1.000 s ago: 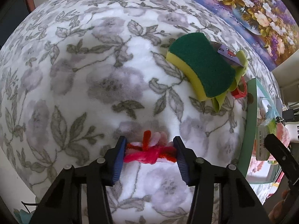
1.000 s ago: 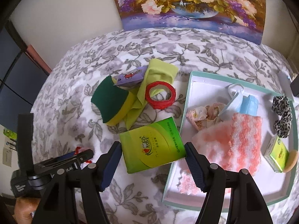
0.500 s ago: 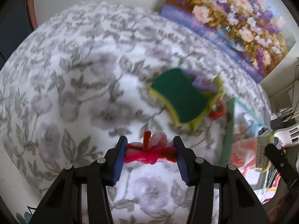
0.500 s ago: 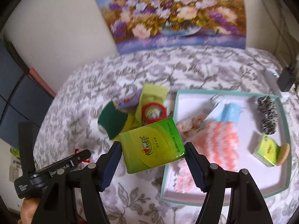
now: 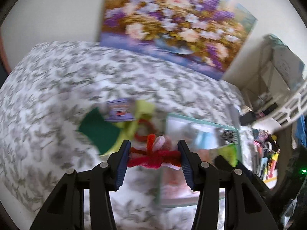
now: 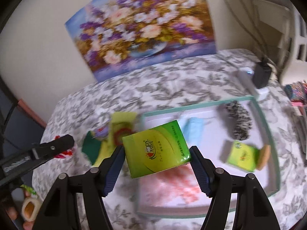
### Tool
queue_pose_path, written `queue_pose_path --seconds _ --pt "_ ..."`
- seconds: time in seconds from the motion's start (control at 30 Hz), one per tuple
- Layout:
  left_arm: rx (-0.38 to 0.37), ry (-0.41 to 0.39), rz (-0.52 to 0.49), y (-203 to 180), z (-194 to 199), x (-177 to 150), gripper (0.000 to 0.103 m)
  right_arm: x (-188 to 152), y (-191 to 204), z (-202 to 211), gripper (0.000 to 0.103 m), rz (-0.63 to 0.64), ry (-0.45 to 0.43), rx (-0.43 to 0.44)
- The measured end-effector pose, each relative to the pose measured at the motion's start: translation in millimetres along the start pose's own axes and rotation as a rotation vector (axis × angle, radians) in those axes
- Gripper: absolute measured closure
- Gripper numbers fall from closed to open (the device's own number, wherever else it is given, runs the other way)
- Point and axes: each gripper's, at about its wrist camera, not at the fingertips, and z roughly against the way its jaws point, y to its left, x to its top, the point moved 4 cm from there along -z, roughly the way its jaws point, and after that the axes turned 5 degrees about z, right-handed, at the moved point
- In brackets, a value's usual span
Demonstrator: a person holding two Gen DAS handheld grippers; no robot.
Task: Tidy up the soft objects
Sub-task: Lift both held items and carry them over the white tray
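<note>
Left gripper (image 5: pixel 154 158) clamps a red-and-pink fuzzy bundle (image 5: pixel 153 156) between its blue pads, held above the floral cloth (image 5: pixel 48 99) near the tray's (image 5: pixel 201 121) left edge. Right gripper (image 6: pixel 156 160) clamps a green tissue pack (image 6: pixel 156 149), jaws fairly wide on it, held over the tray's (image 6: pixel 268 134) left half. Left gripper also shows at the left of the right wrist view (image 6: pixel 51 149).

In the tray: pink fluffy cloth (image 6: pixel 172 187), blue mask (image 6: pixel 193 132), black-and-white scrunchie (image 6: pixel 238 122), small green pack (image 6: pixel 241 158) beside a tan round thing (image 6: pixel 263 157).

On the cloth left of the tray, bunched together: green sponge (image 6: pixel 91 149), yellow-green rag (image 6: pixel 122 120), red ring (image 6: pixel 122 136), small purple packet (image 5: pixel 120 109). Flower painting (image 6: pixel 144 28) leans on the wall behind. Both views blurred.
</note>
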Motion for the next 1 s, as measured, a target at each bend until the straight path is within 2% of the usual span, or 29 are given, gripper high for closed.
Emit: queue_pose_path --seconds 0.23,0.5,0.73,1.0 --pt "-0.048 0.034 -0.080 -47 -35 -1 0.051 3 -67 4 0.032 -0.107 -0.012 -0.151" --pt "-0.060 0.062 -0.134 -65 -89 1 0.051 -2 -110 -27 0.032 -0.174 0.044 -0.233" --pt "-0.078 0.079 -0.139 -67 -127 -1 0.051 -5 -114 -46 0.032 -0.156 0.057 -0.248" --pt "-0.089 0.077 -0.121 -67 -131 0 0.050 -5 -104 -57 0.032 -0.104 0.062 -0.258"
